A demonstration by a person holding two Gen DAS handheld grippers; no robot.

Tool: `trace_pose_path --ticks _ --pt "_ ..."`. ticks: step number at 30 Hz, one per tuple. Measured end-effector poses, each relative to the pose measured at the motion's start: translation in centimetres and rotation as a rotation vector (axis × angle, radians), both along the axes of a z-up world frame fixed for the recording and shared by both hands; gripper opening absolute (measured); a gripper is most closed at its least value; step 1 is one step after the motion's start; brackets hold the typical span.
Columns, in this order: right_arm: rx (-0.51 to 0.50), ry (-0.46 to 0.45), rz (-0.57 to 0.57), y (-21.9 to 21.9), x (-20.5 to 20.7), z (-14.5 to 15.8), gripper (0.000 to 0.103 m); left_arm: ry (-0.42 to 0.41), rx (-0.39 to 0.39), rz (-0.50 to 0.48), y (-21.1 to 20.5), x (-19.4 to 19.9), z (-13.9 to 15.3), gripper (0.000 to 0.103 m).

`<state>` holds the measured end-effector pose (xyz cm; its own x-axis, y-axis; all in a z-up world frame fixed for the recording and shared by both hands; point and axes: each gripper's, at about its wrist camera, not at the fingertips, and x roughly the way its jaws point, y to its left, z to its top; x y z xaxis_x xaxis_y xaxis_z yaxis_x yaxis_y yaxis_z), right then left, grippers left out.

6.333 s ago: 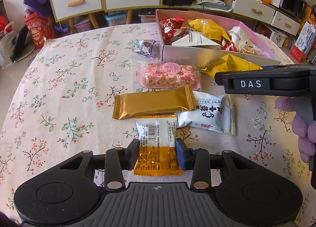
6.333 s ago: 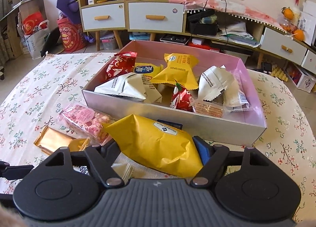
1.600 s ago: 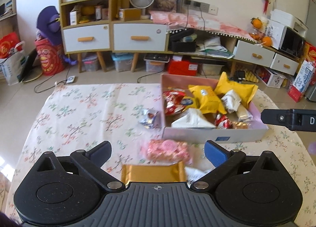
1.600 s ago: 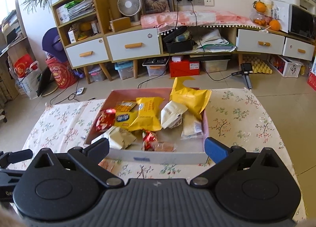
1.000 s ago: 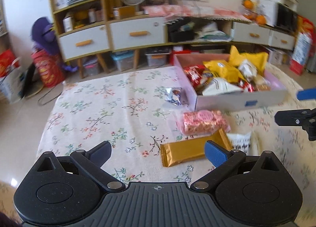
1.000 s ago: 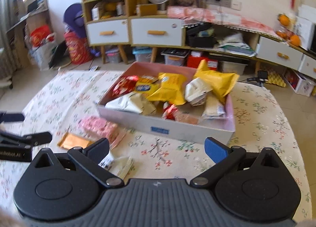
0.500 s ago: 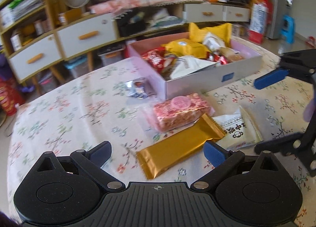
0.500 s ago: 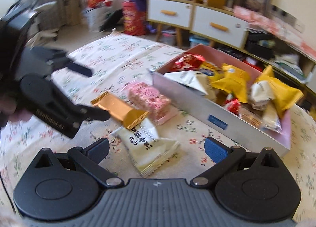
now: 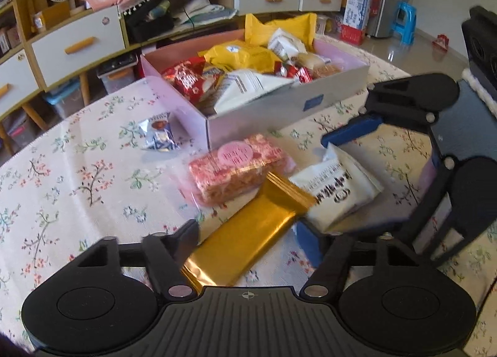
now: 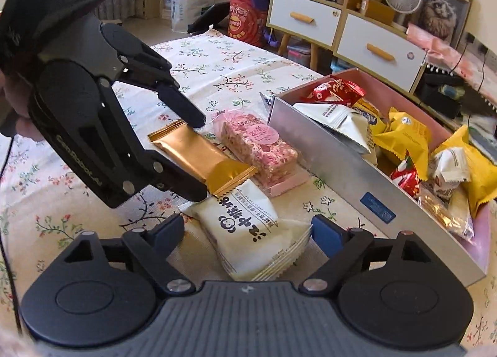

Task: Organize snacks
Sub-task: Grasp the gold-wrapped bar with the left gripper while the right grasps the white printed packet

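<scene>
Floral tablecloth [image 9: 77, 170], pink box [image 9: 335, 89] of snacks upper right. Left gripper [image 9: 248, 234] closing around gold bar [image 9: 248, 229] at frame bottom, not clamped. Right gripper [image 10: 248, 231] closing around white pack [image 10: 251, 232], pads still clear.

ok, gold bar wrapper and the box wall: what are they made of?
Gold bar: looks like metallised foil film, glossy, with crimped ends and sharp glare. Box: probably coated cardboard, smooth grey outside, pink inside, with a straight folded corner; could be thin plastic.
</scene>
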<state>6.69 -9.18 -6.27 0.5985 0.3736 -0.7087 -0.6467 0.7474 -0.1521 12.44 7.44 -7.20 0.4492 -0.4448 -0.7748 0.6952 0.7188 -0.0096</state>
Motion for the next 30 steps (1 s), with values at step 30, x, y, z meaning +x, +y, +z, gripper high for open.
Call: trace_pose_path --ticks 30 --pt "-0.001 0.047 0.114 1.4 -0.5 0.4 0.062 0.081 0.074 0.405 0.1 -3.6 1.1 0.031"
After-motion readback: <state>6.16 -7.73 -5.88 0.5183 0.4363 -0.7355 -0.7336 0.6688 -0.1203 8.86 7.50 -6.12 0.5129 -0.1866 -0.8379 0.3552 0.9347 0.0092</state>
